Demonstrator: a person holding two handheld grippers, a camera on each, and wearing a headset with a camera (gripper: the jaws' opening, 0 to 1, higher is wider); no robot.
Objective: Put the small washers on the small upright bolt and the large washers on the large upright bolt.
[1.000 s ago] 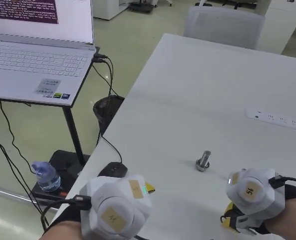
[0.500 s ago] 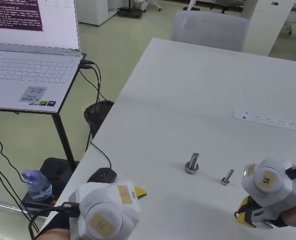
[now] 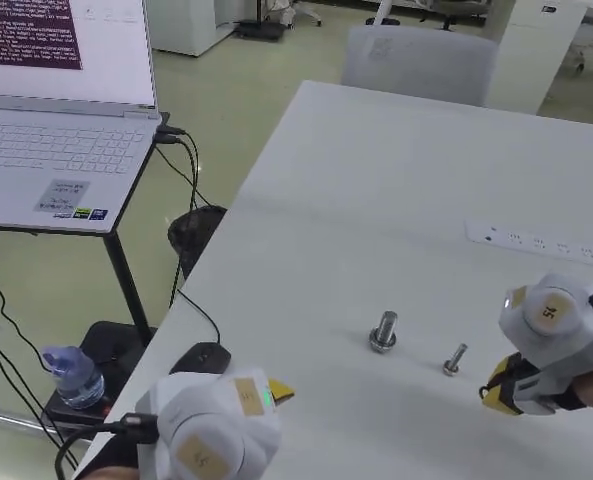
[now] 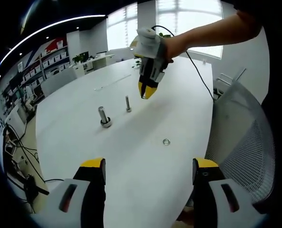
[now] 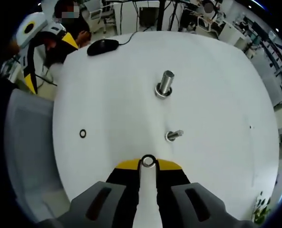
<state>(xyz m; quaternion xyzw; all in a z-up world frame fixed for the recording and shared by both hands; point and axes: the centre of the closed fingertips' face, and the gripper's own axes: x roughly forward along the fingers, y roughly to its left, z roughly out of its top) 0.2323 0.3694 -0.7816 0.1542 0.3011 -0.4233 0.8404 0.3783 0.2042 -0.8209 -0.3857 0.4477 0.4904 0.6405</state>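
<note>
Pinching a washer (image 5: 148, 161) just short of the small bolt (image 5: 174, 135), the closed right tongs (image 5: 148, 166) could knock that bolt over or miss its tip if lowered off-centre, while the left tongs (image 4: 149, 164) gape empty farther off.

Head view looks down from above the white table (image 3: 396, 200). Left gripper view looks across it from farther back; right gripper view hovers close above. All three share the large bolt (image 3: 383, 331) and small bolt (image 3: 454, 358).

Bare table (image 3: 376, 180) surrounds large bolt (image 3: 383, 331) and small bolt (image 3: 455, 358).
</note>
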